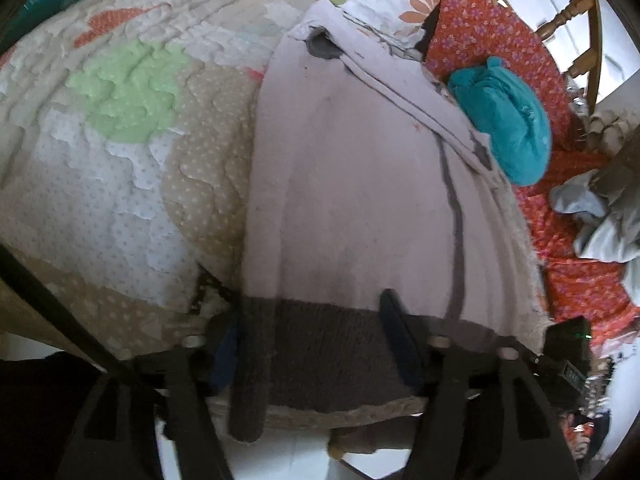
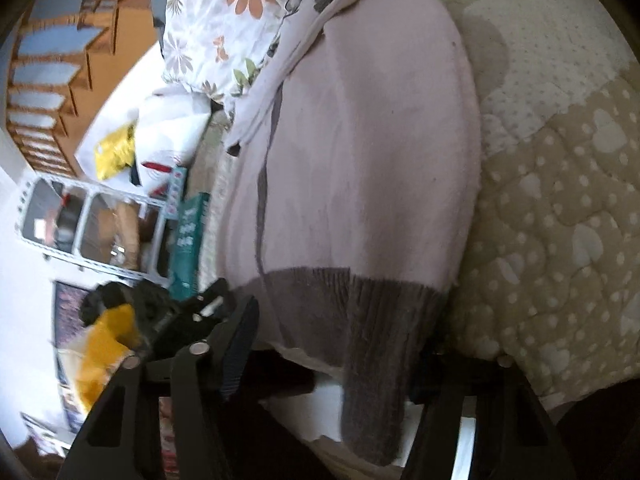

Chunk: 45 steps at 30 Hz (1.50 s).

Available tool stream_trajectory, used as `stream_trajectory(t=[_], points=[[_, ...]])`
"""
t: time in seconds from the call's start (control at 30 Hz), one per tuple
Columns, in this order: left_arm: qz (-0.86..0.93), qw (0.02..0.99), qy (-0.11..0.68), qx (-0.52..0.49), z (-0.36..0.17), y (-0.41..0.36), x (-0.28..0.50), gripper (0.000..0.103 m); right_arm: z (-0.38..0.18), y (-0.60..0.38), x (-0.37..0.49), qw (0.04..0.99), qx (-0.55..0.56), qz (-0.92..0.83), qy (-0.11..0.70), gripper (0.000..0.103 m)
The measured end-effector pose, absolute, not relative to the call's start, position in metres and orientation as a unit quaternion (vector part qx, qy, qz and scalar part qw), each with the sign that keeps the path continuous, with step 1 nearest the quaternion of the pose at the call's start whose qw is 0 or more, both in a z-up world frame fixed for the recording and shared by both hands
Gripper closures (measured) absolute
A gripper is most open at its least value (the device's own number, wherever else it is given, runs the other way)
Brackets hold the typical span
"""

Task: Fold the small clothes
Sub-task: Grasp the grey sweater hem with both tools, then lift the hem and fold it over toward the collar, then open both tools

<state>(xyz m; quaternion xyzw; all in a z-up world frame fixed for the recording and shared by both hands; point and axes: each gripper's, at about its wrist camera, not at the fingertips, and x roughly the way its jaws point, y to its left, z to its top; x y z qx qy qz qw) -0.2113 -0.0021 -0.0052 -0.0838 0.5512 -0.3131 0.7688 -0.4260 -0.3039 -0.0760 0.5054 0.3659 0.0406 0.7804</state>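
A pale pink sweater [image 1: 352, 184] with a grey-brown ribbed hem [image 1: 332, 352] lies lengthwise on a quilted bed cover. My left gripper [image 1: 316, 344] is open, its fingers [image 1: 400, 344] straddling the hem at the near edge of the bed. In the right wrist view the same sweater [image 2: 360, 152] stretches away, and my right gripper [image 2: 332, 344] is open around its ribbed hem [image 2: 360, 308], one finger [image 2: 236, 344] at the left, the other mostly hidden behind the fabric. A ribbed cuff or hem flap [image 2: 372, 400] hangs down between the fingers.
A teal garment [image 1: 504, 120] lies bunched on an orange floral cloth [image 1: 500, 32] to the right. A pale blue garment [image 1: 580, 200] lies further right. A floral pillow [image 2: 216, 40], a white shelf unit [image 2: 96, 224] and a wooden chair [image 1: 568, 12] stand around the bed.
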Motion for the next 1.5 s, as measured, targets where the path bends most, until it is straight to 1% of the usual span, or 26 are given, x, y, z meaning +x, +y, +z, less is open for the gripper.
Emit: stream_trajectory(t=[0.03, 0.07, 0.13, 0.17, 0.37, 0.57, 0.73, 0.9, 1.0, 1.1, 1.2, 1.4, 1.5], points=[[-0.299, 0.775, 0.552, -0.072, -0.005, 0.0, -0.209, 0.087, -0.077, -0.302, -0.425, 0.781, 0.5, 0.024, 0.374, 0.074], [-0.298, 0.773, 0.555, -0.077, -0.005, 0.002, -0.206, 0.095, -0.079, -0.304, -0.425, 0.779, 0.499, 0.013, 0.379, 0.091], [-0.298, 0.765, 0.561, -0.111, -0.002, 0.012, -0.198, 0.096, -0.081, -0.309, -0.426, 0.772, 0.513, 0.011, 0.375, 0.093], [-0.296, 0.772, 0.552, -0.11, 0.006, 0.016, -0.198, 0.096, -0.078, -0.311, -0.427, 0.775, 0.511, 0.009, 0.372, 0.094], [-0.328, 0.778, 0.524, -0.113, 0.039, 0.035, -0.228, 0.097, -0.035, -0.301, -0.455, 0.81, 0.468, 0.038, 0.351, 0.096], [-0.332, 0.773, 0.525, -0.127, 0.043, 0.036, -0.231, 0.097, -0.035, -0.293, -0.462, 0.804, 0.458, 0.046, 0.376, 0.096], [-0.323, 0.787, 0.507, -0.134, 0.062, 0.03, -0.192, 0.097, -0.004, -0.311, -0.438, 0.822, 0.442, 0.051, 0.355, 0.096], [-0.314, 0.809, 0.48, -0.128, 0.083, -0.009, -0.124, 0.097, 0.04, -0.357, -0.392, 0.849, 0.425, 0.028, 0.314, 0.096], [-0.306, 0.822, 0.464, -0.126, 0.088, -0.035, -0.085, 0.097, 0.055, -0.386, -0.36, 0.851, 0.436, 0.009, 0.292, 0.096], [-0.299, 0.825, 0.462, -0.128, 0.086, -0.059, -0.054, 0.097, 0.057, -0.407, -0.331, 0.85, 0.438, -0.017, 0.292, 0.096], [-0.295, 0.826, 0.466, -0.12, 0.079, -0.079, -0.032, 0.097, 0.048, -0.429, -0.297, 0.835, 0.457, -0.039, 0.304, 0.096], [-0.287, 0.819, 0.487, -0.103, 0.055, -0.116, 0.012, 0.096, 0.028, -0.462, -0.254, 0.826, 0.456, -0.065, 0.325, 0.095], [-0.288, 0.811, 0.497, -0.114, 0.048, -0.129, 0.033, 0.095, 0.011, -0.484, -0.236, 0.817, 0.472, -0.073, 0.324, 0.093]])
